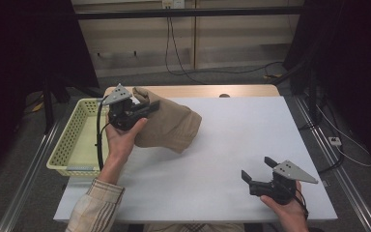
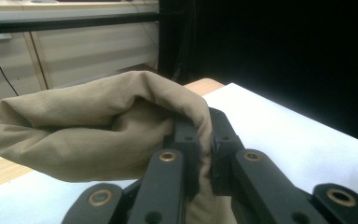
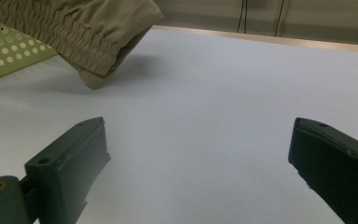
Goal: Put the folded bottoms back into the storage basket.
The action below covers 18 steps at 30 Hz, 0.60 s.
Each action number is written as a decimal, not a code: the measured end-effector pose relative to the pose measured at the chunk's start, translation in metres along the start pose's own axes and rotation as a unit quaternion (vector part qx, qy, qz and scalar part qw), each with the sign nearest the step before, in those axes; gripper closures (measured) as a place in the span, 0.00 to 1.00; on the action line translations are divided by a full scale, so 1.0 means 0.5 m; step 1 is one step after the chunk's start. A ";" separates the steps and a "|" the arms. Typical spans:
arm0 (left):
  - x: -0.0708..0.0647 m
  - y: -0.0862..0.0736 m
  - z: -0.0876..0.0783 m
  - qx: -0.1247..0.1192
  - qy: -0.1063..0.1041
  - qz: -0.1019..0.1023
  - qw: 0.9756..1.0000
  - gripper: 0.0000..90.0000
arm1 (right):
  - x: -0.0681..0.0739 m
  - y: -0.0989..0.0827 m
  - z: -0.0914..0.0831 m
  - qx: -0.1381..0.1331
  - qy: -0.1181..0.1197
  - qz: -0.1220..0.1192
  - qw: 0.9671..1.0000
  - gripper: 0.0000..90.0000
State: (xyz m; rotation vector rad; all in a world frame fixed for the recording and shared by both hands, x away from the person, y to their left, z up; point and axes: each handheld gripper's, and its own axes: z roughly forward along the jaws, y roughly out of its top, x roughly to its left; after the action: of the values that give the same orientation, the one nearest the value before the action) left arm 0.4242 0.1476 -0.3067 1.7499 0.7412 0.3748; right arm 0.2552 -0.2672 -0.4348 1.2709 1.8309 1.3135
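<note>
left gripper [image 1: 142, 107] clamped on tan cloth [image 1: 171, 124] lifted beside yellow basket [image 1: 75, 140], right gripper [image 1: 257, 169] jaws wide apart, nothing between, over white table [image 1: 232, 145]

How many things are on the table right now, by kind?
Tan garment, pinched in the left gripper: 1
Yellow-green basket, at the table's left edge: 1
Grippers, counting the open right gripper: 2
Total: 4

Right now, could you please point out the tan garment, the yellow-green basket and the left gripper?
tan garment [image 1: 171, 126], high view, middle of the fabric.
yellow-green basket [image 1: 70, 137], high view, left wall.
left gripper [image 2: 205, 140], left gripper view, between the fingertips.
</note>
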 end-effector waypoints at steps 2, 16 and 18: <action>0.000 -0.003 -0.004 -0.002 -0.001 -0.001 1.000 0.95 | 0.000 0.000 0.001 0.000 0.000 0.001 1.000 0.05; 0.015 0.006 -0.047 -0.009 0.012 0.004 1.000 0.95 | 0.003 0.000 0.000 0.001 0.004 -0.005 1.000 0.05; 0.015 0.009 -0.051 -0.012 0.011 0.005 1.000 0.95 | 0.003 0.000 0.000 0.001 0.004 -0.005 1.000 0.05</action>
State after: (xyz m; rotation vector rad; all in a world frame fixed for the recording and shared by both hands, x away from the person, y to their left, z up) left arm 0.4159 0.1707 -0.2956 1.7296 0.7421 0.4094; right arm 0.2546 -0.2660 -0.4345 1.2581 1.8409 1.3143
